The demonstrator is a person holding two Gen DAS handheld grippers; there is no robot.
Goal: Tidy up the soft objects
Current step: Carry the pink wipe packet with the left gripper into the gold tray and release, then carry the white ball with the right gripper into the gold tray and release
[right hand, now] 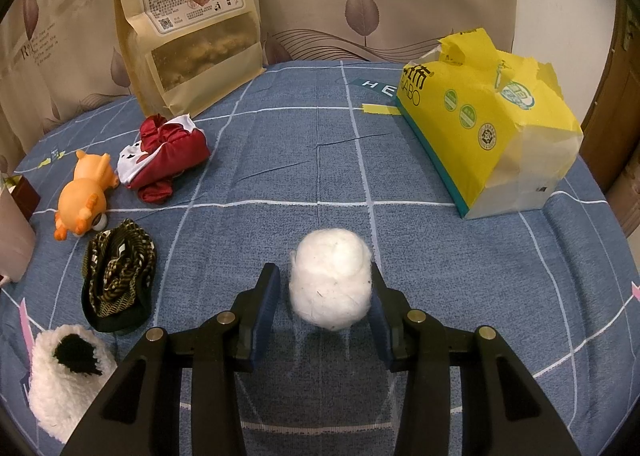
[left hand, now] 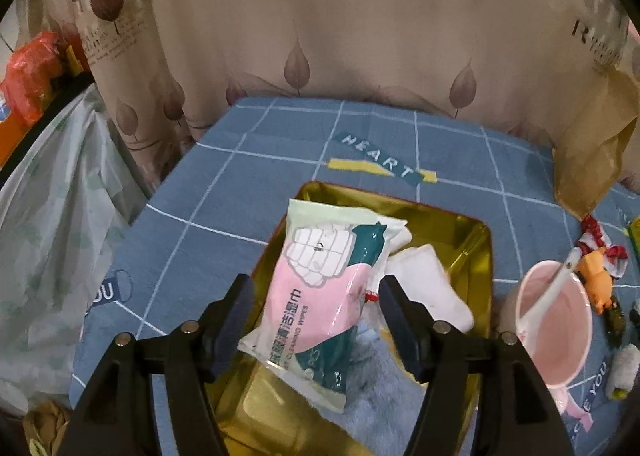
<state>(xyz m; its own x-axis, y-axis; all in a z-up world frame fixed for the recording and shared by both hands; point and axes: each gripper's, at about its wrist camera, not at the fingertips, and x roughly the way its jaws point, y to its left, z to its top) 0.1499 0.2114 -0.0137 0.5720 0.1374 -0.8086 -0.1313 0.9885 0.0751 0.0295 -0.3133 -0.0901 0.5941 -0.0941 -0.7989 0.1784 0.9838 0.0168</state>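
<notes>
In the left wrist view a gold tin tray (left hand: 476, 256) holds a pink and green pack of wet wipes (left hand: 320, 296), a white sock (left hand: 428, 288) and a pale blue fluffy cloth (left hand: 384, 396). My left gripper (left hand: 316, 320) is open above the tray, its fingers either side of the wipes pack without gripping it. In the right wrist view my right gripper (right hand: 324, 300) is open around a white cotton ball (right hand: 330, 280) on the blue tablecloth; the right pad touches it, the left stands clear.
Right view: a red cloth bundle (right hand: 164, 155), an orange rubber toy (right hand: 84, 195), a black and yellow sock (right hand: 118, 280), a white fluffy item (right hand: 64, 376), a yellow tissue pack (right hand: 488, 123), a kraft snack bag (right hand: 188, 23). Left view: a pink cup with spoon (left hand: 556, 328).
</notes>
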